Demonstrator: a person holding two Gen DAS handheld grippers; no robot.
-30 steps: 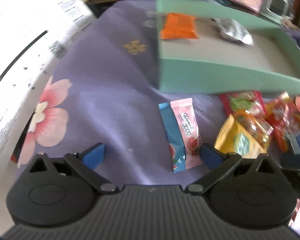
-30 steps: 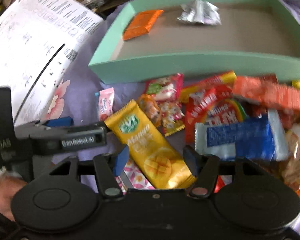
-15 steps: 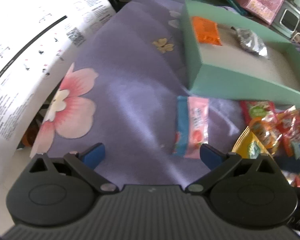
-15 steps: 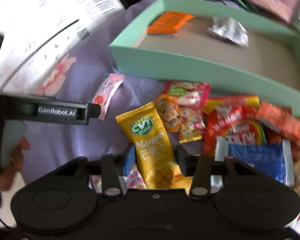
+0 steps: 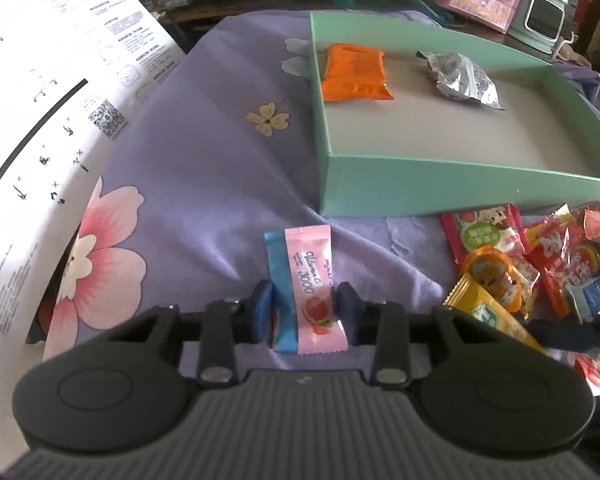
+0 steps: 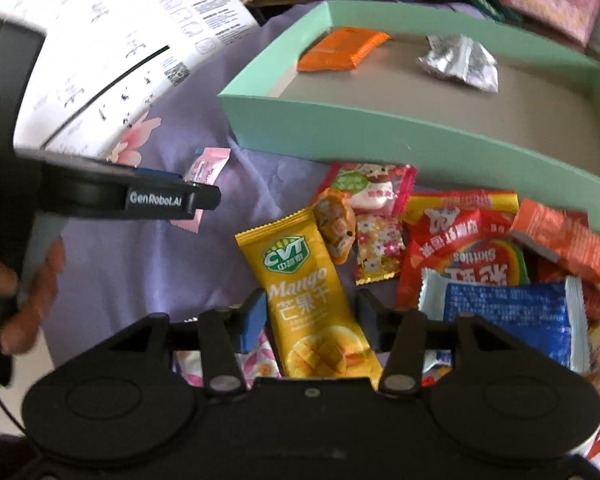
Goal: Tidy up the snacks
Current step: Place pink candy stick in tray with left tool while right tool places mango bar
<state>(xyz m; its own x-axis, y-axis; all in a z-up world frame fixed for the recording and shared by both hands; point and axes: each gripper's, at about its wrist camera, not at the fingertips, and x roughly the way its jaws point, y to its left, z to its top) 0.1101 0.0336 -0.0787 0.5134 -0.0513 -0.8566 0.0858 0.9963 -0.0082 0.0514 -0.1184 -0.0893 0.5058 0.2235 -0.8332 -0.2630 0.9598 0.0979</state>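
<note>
two hand-held grippers work a heap of snacks on a purple flowered cloth [image 5: 204, 168]. the left gripper [image 5: 303, 312], its jaws just drawn in, pinches a pink-and-blue sachet [image 5: 306, 292] at its near end, the pads against both edges; the sachet lies on the cloth at about 7 o'clock from the mint-green tray [image 5: 440, 188]. the right gripper [image 6: 310, 320], jaws eased slightly wider in the last instant, straddles the yellow mango packet [image 6: 312, 300]; the left pad sits close to the wrapper and the right pad shows a sliver of gap, so whether it truly grips cannot be told. the mango packet lies at 6 o'clock from the tray, at the 9 o'clock edge of the snack heap [image 6: 480, 248].

to do the step well, in this view's judgement: lift the sachet straight up before swinging toward 1 o'clock, clear the tray's near wall, and let go over bare floor rather than on top of what is already there. a slim, slippery wrapper held by its end may droop or slide, so keep the squeeze firm and the motion slow. the right gripper should close fully on the mango packet before lifting, and wait its turn so the two tools do not cross.

the count: one tray; two snacks inside it, an orange packet [image 5: 356, 72] at its far-left corner and a crumpled silver packet [image 5: 460, 80] toward 2 o'clock; one sachet and one mango packet at the grippers; the heap holds at least seven more wrappers, though overlap hides the true number. one printed white sheet [image 5: 40, 100] lies at 9 o'clock.
</note>
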